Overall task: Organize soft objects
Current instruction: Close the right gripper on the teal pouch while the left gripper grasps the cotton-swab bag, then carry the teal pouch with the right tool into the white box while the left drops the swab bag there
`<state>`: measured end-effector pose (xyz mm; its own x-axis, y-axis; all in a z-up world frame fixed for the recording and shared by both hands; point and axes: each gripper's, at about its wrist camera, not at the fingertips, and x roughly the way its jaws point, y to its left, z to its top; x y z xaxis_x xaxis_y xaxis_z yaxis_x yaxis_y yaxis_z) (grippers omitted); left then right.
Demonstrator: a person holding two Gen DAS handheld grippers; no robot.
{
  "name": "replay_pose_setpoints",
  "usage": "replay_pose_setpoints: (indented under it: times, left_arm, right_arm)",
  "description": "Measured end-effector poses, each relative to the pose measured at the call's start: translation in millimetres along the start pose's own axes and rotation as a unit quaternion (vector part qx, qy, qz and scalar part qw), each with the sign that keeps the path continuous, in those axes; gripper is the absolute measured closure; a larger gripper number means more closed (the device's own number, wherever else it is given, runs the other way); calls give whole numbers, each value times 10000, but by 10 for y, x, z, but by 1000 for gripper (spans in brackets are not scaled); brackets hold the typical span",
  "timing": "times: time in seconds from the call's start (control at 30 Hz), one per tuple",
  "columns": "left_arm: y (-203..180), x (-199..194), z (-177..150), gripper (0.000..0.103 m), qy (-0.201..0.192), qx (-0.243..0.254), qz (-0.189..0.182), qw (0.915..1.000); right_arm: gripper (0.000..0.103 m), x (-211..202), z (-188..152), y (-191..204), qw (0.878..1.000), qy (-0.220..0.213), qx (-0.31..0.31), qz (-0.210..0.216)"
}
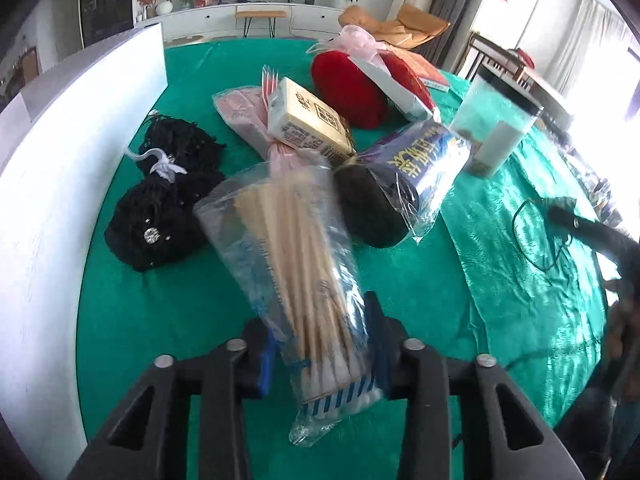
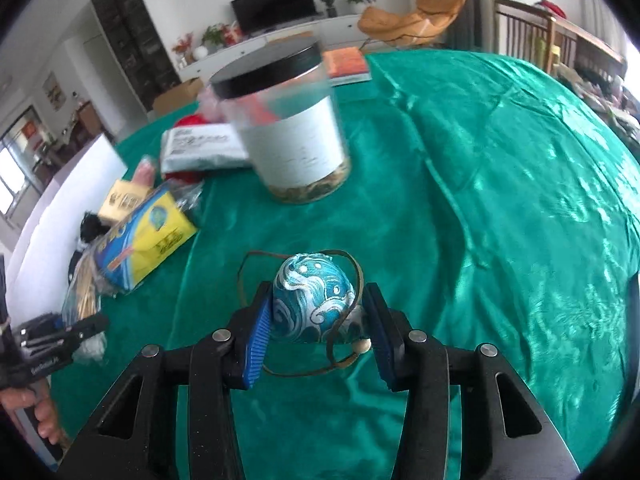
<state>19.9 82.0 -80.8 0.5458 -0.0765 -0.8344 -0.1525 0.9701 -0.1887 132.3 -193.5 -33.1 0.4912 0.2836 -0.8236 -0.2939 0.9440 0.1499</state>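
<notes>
left hand-held gripper (image 1: 320, 344): clamped on bag of cotton swabs (image 1: 292, 264), raised above table (image 1: 160, 300) | right hand-held gripper (image 2: 316, 332): parted, pads flanking blue pouch (image 2: 316, 300) resting on table

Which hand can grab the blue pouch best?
Right. The right gripper already has its open fingers on both sides of the pouch, while the left gripper is busy holding the swab bag.
</notes>
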Motion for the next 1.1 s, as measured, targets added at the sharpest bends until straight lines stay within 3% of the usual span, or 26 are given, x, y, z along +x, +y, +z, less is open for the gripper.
replay_pose_setpoints:
  times: [0.23, 0.33, 0.43, 0.57, 0.7, 0.83, 0.97, 1.0, 1.03, 1.07, 1.1]
  left_arm:
    - [135, -438, 24, 74, -371, 17, -160, 9992]
    - [173, -645, 87, 74, -576, 12, -296, 9979]
    - [245, -867, 188, 74, -802, -9, -412, 9959]
    - [520, -1176, 245, 74, -1006, -135, -295, 9944]
    - [1008, -1500, 171, 74, -1183, -412, 161, 9920]
    - [1491, -1764, -10, 74, -1295, -658, 716, 9868]
    - [1886, -1944, -198, 71, -1376, -849, 1250, 9789]
    - [1968, -1943, -231, 58, -1355, -925, 1324, 9775]
    - [2018, -1919, -257, 27, -1306, -976, 1362, 9772]
    - [2073, -1890, -285, 11, -1288, -1035, 1400, 9763]
    - [2095, -1885, -309, 0, -1360, -1066, 1459, 9741]
  right_arm:
    - [56, -14, 884, -741, 9920, -489, 1160, -104]
    - [56, 31, 1181, -840, 9870, -666, 1463, -26]
    - [56, -88, 1354, -626, 9890, -846, 1217, 13]
    - [56, -449, 1380, 129, 9938, -1002, 314, 356]
    - [56, -634, 1224, 1160, 9883, -744, -456, 1248]
    - [56, -700, 945, 2320, 9648, -338, -1123, 2352]
    - [56, -604, 630, 3261, 9390, 79, -1494, 3096]
    - [55, -554, 569, 3421, 9353, 165, -1521, 3189]
    - [51, -496, 512, 3569, 9321, 251, -1528, 3274]
    - [47, -432, 449, 3671, 9307, 338, -1517, 3310]
    - [24, -365, 402, 3736, 9292, 468, -1495, 3347]
